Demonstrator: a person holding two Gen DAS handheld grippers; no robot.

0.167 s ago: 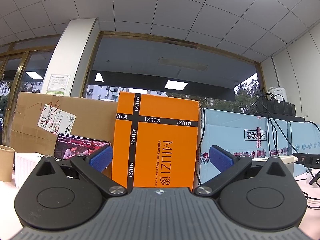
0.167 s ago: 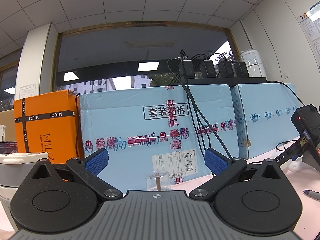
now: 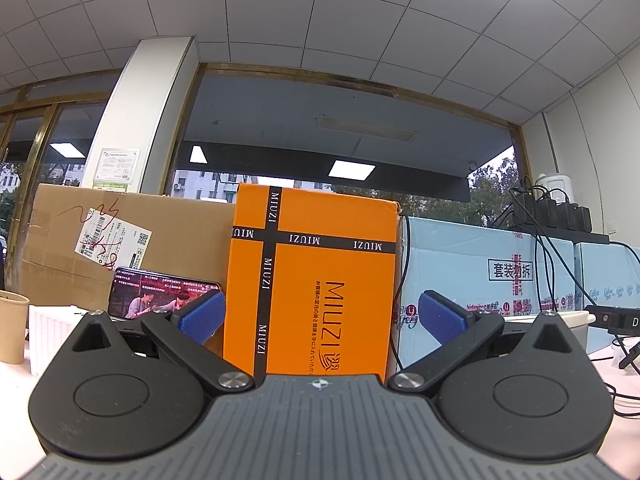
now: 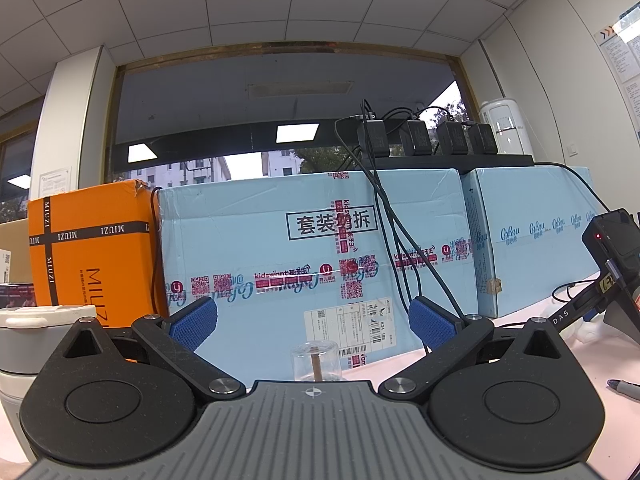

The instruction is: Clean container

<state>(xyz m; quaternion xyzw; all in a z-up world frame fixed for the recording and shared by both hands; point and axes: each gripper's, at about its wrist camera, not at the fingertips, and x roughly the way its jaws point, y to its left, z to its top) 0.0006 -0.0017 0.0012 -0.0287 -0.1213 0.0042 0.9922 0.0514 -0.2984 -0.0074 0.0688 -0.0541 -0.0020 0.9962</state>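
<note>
In the right wrist view a grey stacked container (image 4: pixel 28 344) with a white lid stands at the far left, beside my left finger. Its white lid edge (image 3: pixel 574 318) also peeks out behind the right finger in the left wrist view. A small clear glass jar (image 4: pixel 316 360) with a brown stick inside stands on the table just ahead of my right gripper (image 4: pixel 314 322). That gripper is open with nothing between its blue pads. My left gripper (image 3: pixel 320 316) is open too, empty, tilted slightly upward and facing an orange box (image 3: pixel 320 280).
Big light-blue cartons (image 4: pixel 312 248) with chargers and cables on top line the back. A brown carton (image 3: pixel 120 240), a phone (image 3: pixel 160 298) showing video, a paper cup (image 3: pixel 12 328) and a white box (image 3: pixel 48 332) stand at the left. A black device (image 4: pixel 616 248) and a pen (image 4: pixel 624 388) are at the right.
</note>
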